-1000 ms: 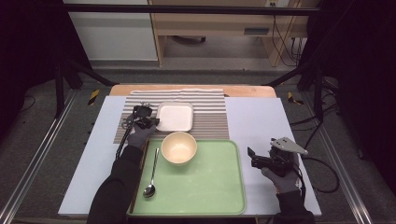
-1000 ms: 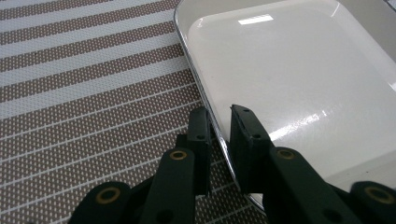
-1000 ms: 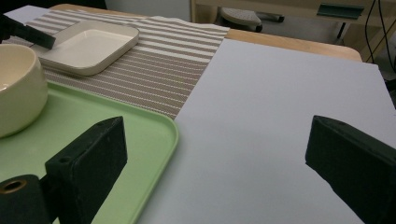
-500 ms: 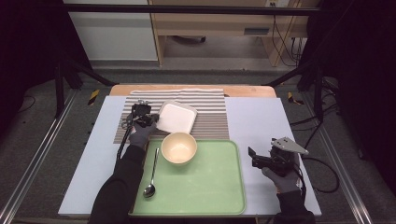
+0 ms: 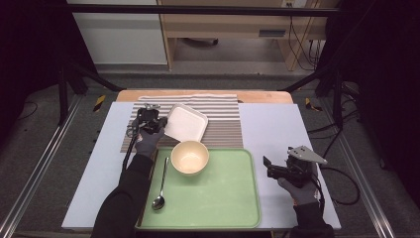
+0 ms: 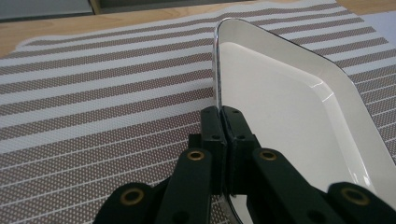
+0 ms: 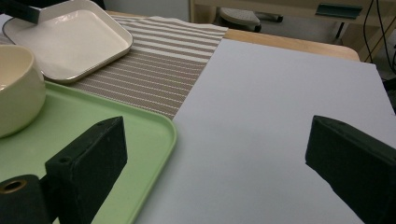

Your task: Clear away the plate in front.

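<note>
A white square plate (image 5: 186,123) sits skewed over the striped placemat (image 5: 223,130), its left edge raised. My left gripper (image 5: 161,124) is shut on that edge; in the left gripper view the jaws (image 6: 222,117) pinch the thin rim of the plate (image 6: 285,107). A cream bowl (image 5: 189,157) stands at the far left of the green tray (image 5: 223,198), with a metal spoon (image 5: 160,191) lying along the tray's left side. My right gripper (image 5: 266,166) rests open just right of the tray, with nothing between its jaws (image 7: 219,154).
The placemat (image 7: 163,60) lies behind the tray (image 7: 126,140) on a pale grey table sheet (image 5: 277,129). In the right gripper view the bowl (image 7: 16,88) and plate (image 7: 70,42) are at the left. A wooden table edge (image 5: 257,96) runs along the back.
The plate has turned from square-on to skewed, its left edge lifted in my left gripper. The right gripper has stayed where it was.
</note>
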The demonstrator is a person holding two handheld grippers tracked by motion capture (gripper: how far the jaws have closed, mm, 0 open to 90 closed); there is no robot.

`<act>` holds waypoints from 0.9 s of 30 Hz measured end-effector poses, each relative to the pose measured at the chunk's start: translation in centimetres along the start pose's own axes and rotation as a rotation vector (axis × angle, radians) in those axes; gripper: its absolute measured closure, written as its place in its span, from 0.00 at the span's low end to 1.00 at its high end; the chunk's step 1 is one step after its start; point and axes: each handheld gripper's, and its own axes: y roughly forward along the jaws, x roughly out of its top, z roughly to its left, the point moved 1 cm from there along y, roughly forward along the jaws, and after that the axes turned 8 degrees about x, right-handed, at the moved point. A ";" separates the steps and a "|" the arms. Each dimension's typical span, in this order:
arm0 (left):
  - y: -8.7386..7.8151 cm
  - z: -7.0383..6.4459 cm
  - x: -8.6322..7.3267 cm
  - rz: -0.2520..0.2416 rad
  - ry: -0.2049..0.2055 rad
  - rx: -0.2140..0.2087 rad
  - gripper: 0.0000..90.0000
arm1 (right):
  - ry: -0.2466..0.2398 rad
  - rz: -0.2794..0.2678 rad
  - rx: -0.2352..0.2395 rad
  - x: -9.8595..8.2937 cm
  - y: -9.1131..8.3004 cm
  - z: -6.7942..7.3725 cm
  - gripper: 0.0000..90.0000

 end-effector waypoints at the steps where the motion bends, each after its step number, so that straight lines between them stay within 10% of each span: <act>1: -0.1 0.0 0.0 0.001 -0.006 0.002 0.98 | 0.000 0.000 0.001 0.0 0.0 0.0 0.06; 27: -5.5 0.5 3.0 -0.157 -0.059 -0.024 0.98 | 0.000 -0.003 0.001 0.1 -0.1 0.0 0.06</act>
